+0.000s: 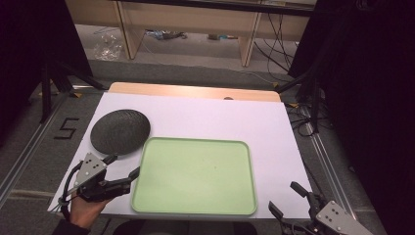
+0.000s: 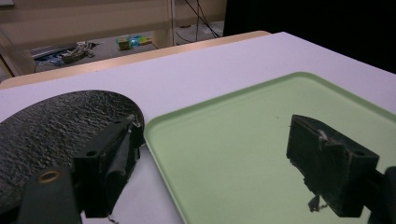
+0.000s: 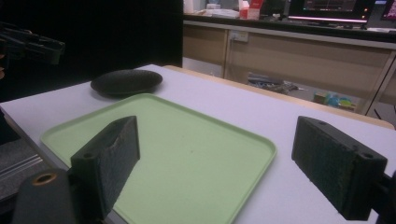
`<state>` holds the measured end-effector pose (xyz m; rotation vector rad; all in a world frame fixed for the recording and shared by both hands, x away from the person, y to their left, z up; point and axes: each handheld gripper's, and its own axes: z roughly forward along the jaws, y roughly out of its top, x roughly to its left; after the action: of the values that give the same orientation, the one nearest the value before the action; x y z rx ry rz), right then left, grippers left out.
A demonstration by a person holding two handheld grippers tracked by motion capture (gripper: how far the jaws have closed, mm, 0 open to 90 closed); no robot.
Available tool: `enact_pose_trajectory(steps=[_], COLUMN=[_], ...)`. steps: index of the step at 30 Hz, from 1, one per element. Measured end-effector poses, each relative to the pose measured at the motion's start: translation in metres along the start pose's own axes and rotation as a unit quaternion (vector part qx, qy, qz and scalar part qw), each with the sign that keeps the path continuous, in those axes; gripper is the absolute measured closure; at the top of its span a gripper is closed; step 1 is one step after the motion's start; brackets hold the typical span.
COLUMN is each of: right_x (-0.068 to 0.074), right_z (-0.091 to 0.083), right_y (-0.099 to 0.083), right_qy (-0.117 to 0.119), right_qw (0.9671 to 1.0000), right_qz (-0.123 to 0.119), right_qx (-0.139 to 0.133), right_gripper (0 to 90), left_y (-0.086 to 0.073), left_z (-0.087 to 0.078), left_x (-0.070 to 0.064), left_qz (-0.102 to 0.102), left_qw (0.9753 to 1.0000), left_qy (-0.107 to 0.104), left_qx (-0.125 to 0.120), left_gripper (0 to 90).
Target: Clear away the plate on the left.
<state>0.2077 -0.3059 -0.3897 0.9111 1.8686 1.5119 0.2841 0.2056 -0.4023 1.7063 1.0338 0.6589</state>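
Green tray (image 1: 195, 176) lies near-centre on the table (image 1: 274, 127), dark plate (image 1: 120, 131) just beyond its far-left corner. Left hand-held gripper (image 1: 122, 165) open, straddling that corner; left gripper view shows plate's ribbed texture. Right hand-held gripper (image 1: 284, 197) open, near-right, holding nothing

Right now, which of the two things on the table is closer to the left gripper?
The dark round plate. The left gripper has one of its open fingers at the plate's near rim; the green tray sits just right of it.
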Motion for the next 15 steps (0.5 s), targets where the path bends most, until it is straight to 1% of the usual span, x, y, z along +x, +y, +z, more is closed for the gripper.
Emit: enact_pose_trajectory(steps=[3,4,7,9,12,15], right_x=[0.000,0.000,0.001,0.001,0.001,0.001], right_z=[0.000,-0.001,0.001,0.001,0.000,0.000], right_y=[0.000,0.000,0.000,0.000,0.000,0.000], right_qy=[-0.002,-0.012,-0.005,-0.004,-0.007,-0.006], right_qw=[1.0000,0.9999,1.0000,1.0000,0.9999,0.9999], right_qz=[0.001,-0.004,-0.001,-0.001,-0.003,-0.004], right_qx=[0.001,0.006,0.003,0.003,0.010,0.012], right_gripper=[16.0,16.0,16.0,16.0,16.0,16.0], left_y=[0.001,0.001,0.001,0.001,0.002,0.002], left_z=[0.002,0.003,0.004,0.005,0.008,0.010], left_x=[0.002,0.003,0.006,0.007,0.011,0.013], left_qz=[-0.002,-0.001,-0.006,-0.005,-0.012,-0.008], left_qw=[1.0000,1.0000,1.0000,1.0000,0.9999,0.9999], left_qy=[-0.003,-0.002,0.001,0.003,0.005,0.007], left_qx=[0.005,0.008,0.007,0.006,0.010,0.013], left_gripper=[16.2,16.3,16.3,16.3,16.3,16.3])
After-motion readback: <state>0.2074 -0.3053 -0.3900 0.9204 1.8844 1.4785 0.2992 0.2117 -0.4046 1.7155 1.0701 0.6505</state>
